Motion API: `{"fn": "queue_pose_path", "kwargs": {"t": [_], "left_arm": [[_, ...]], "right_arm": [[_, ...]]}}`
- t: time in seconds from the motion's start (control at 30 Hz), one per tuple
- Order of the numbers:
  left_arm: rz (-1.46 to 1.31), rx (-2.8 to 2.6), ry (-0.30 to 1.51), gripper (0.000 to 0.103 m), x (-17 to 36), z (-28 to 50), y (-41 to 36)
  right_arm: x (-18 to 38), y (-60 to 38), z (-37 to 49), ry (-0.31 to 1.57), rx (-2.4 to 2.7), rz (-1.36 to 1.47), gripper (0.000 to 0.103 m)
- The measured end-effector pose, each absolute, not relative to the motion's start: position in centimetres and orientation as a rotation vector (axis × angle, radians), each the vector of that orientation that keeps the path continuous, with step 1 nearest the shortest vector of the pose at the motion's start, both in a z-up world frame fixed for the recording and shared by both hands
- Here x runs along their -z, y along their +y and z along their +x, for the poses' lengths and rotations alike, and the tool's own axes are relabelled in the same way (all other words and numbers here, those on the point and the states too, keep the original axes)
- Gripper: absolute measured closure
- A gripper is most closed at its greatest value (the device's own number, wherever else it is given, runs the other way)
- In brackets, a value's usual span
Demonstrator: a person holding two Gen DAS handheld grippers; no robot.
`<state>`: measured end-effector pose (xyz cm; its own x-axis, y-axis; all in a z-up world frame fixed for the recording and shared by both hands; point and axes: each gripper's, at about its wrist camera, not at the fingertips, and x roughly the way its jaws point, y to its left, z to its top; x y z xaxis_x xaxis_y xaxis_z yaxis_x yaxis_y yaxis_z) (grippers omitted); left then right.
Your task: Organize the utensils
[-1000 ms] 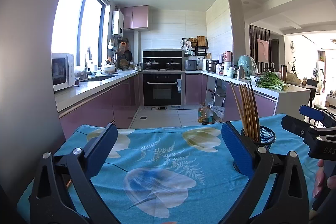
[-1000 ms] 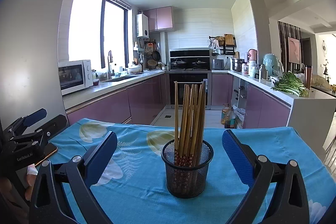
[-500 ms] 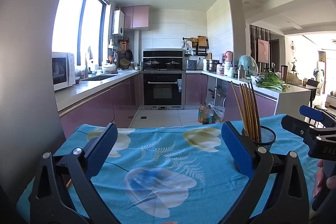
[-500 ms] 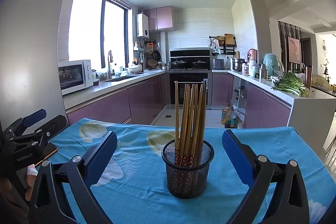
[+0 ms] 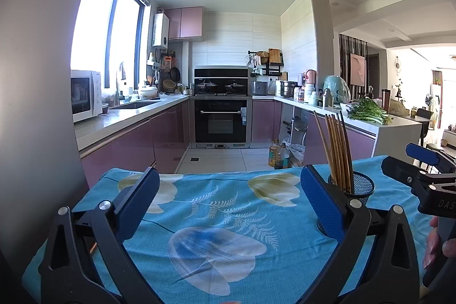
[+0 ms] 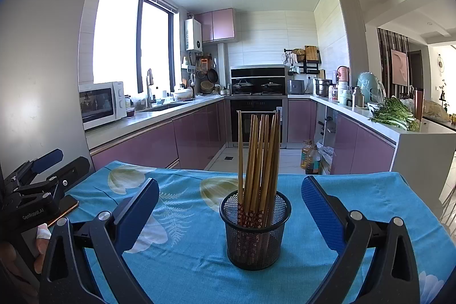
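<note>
A black mesh cup [image 6: 255, 230] stands upright on the blue floral tablecloth [image 6: 185, 255], holding several wooden chopsticks [image 6: 258, 158] upright. My right gripper [image 6: 230, 214] is open and empty, its jaws wide on either side of the cup, a little short of it. My left gripper [image 5: 226, 204] is open and empty over the cloth. In the left wrist view the cup [image 5: 357, 187] shows partly behind the right finger [image 5: 322, 204], with chopsticks [image 5: 337, 153] sticking up. The right gripper's body [image 5: 427, 184] shows at that view's right edge.
A phone [image 6: 64, 208] lies on the cloth under the left gripper's body [image 6: 37, 190]. The table's far edge [image 5: 228, 174] drops to the kitchen floor. Counters with a microwave [image 6: 101, 103], greens [image 6: 394, 114] and an oven [image 5: 221, 123] stand beyond.
</note>
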<state>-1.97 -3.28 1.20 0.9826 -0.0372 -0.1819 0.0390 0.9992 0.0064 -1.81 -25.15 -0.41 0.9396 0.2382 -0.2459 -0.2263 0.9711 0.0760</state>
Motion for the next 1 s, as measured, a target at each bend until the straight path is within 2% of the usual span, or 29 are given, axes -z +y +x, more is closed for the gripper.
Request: {"fn": "queue_pose_path", "kwargs": {"t": [1.0], "left_arm": [[0.007,0.043,0.195,0.006,-1.00,-1.67,-3.63]], "right_arm": [[0.40,-25.17,-1.53,0.259,-0.233,0.052,0.006]]}}
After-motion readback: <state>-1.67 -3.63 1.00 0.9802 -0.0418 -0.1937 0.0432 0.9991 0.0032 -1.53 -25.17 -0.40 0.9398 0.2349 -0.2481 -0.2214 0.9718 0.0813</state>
